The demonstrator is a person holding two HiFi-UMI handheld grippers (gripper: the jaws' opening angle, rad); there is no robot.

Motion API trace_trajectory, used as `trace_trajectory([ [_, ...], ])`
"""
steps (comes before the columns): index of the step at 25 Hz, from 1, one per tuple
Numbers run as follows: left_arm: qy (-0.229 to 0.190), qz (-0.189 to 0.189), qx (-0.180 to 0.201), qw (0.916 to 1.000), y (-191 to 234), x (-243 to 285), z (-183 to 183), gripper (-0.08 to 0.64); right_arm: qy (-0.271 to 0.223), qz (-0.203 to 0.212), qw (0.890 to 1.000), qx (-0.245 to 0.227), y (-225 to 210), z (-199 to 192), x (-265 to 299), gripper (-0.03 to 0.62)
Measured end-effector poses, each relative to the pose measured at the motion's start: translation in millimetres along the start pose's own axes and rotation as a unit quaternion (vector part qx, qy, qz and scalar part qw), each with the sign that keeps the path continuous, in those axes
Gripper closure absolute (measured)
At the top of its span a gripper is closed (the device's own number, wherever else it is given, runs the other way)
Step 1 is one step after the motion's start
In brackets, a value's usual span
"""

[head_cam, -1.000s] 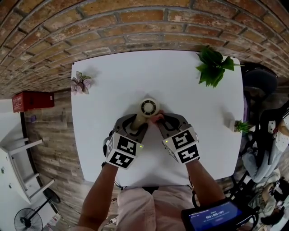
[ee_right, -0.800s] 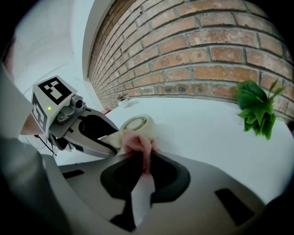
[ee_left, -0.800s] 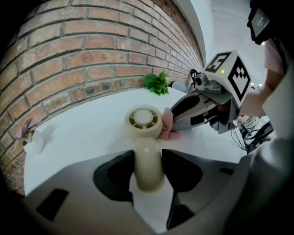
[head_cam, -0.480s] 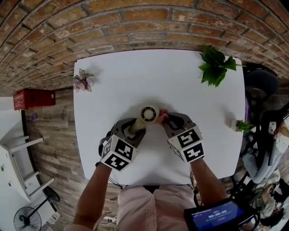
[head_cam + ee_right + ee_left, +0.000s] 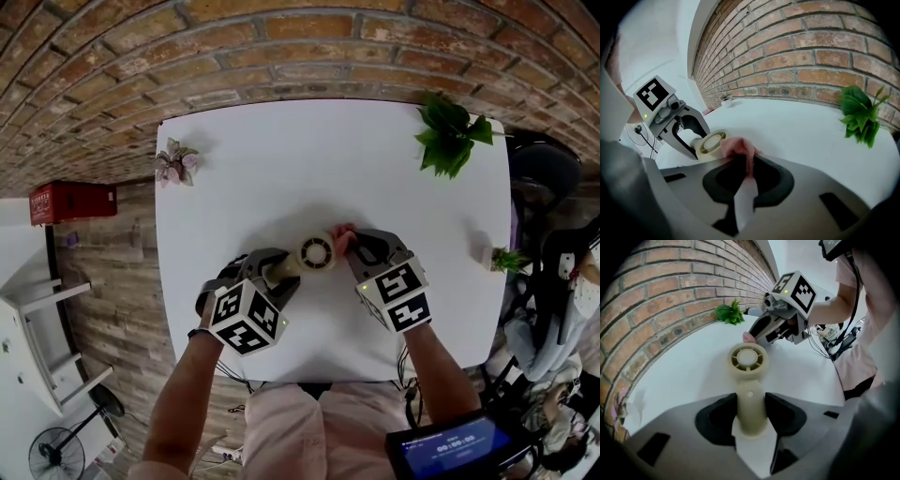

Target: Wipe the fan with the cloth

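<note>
- A small cream plastic fan (image 5: pixel 316 253), with a round slatted head and a straight handle, is held over the square white table (image 5: pixel 253 159), near its front edge. No view shows whether the fan touches the tabletop.
- The left gripper (image 5: pixel 751 412) has its two dark pads clamped on either side of the fan's handle. The handle's lower end disappears behind the gripper's grey body.
- In the head view the left gripper (image 5: pixel 274 272) covers most of the handle, and only the round head shows clearly.
- The right gripper (image 5: pixel 744 174) has its jaws closed on a small crumpled pink cloth (image 5: pixel 737 148). One bunched tuft rises above the jaws and lies against the rim of the fan (image 5: pixel 710 143).
- From above, the cloth (image 5: pixel 340 232) is only a pink spot between the right gripper (image 5: pixel 351 244) and the fan head; the rest is hidden.
- The blades behind the slats are too small to make out.
- A leafy green plant (image 5: pixel 448 136) stands at the table's far right corner and a small pinkish plant (image 5: pixel 174 164) at its left edge. A brick wall (image 5: pixel 281 42) runs behind them.
</note>
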State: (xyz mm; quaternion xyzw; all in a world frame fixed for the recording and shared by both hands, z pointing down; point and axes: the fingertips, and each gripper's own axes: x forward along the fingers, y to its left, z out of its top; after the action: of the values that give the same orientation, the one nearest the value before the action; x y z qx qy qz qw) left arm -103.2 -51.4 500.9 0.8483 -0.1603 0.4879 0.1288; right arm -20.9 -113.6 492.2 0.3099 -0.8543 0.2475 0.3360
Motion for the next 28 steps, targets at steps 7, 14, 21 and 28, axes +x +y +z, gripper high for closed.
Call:
trace_trajectory([
  [7, 0.056, -0.040, 0.150, 0.9863, -12, 5, 3, 0.365, -0.004, 0.002, 1.000, -0.017, -5, 4, -6, 0.548],
  [14, 0.109, -0.082, 0.312, 0.9401, -23, 9, 10, 0.365, -0.015, 0.010, 0.998, -0.063, -5, 11, -19, 0.548],
  [21, 0.132, -0.096, 0.447, 0.8796, -35, 12, 11, 0.365, 0.000, 0.085, 0.976, -0.199, 13, -4, -20, 0.546],
  [28, 0.145, -0.101, 0.523, 0.8341, -41, 12, 9, 0.365, 0.013, 0.216, 0.898, -0.384, 54, -24, -19, 0.546],
])
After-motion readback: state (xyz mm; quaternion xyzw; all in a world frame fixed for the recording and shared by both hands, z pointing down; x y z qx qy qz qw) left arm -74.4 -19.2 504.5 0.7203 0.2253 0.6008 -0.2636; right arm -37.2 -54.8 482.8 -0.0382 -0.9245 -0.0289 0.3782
